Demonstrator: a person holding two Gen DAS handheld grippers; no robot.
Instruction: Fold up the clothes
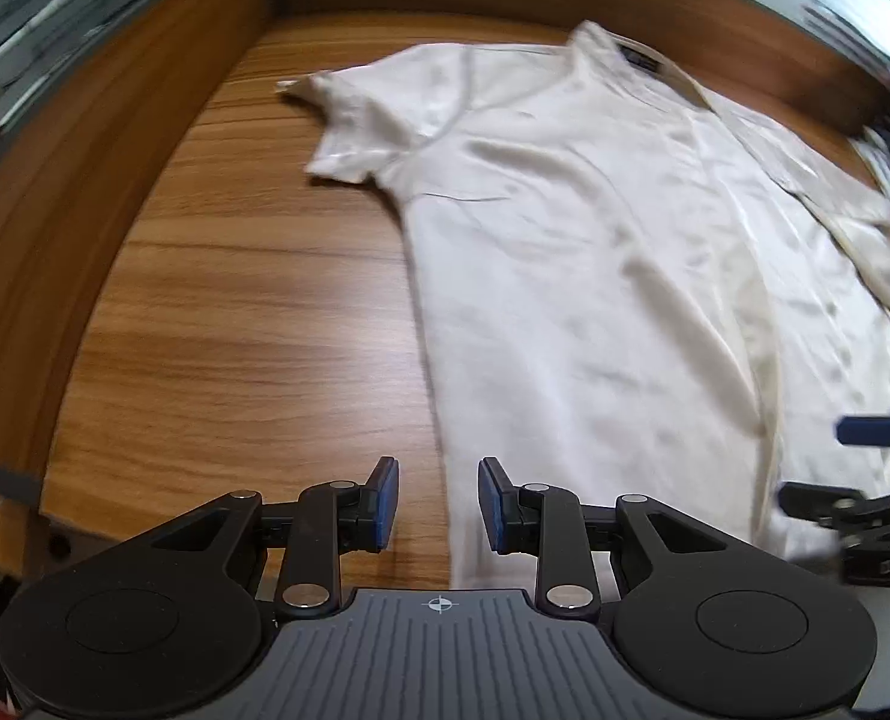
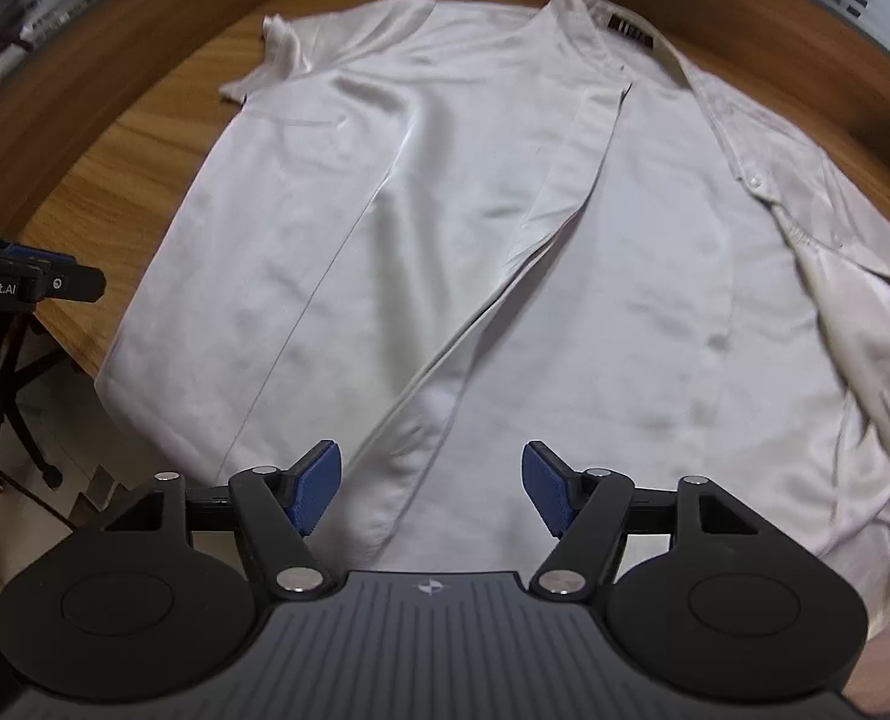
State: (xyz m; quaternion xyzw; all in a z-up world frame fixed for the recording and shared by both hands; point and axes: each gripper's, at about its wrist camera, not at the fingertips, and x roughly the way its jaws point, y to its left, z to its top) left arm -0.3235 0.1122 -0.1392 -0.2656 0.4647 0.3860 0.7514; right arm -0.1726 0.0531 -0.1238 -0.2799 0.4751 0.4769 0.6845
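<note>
Shirt, white, spread across desk, hem at near edge; left gripper and right gripper both released, empty, above hem; step: first fold, next needs hem corners pinched.

shirt flat on table, collar at far edge, hem at near edge, one sleeve spread out left, front panels overlapping down the middle, left gripper over shirt's left hem edge, right gripper over hem middle
</note>
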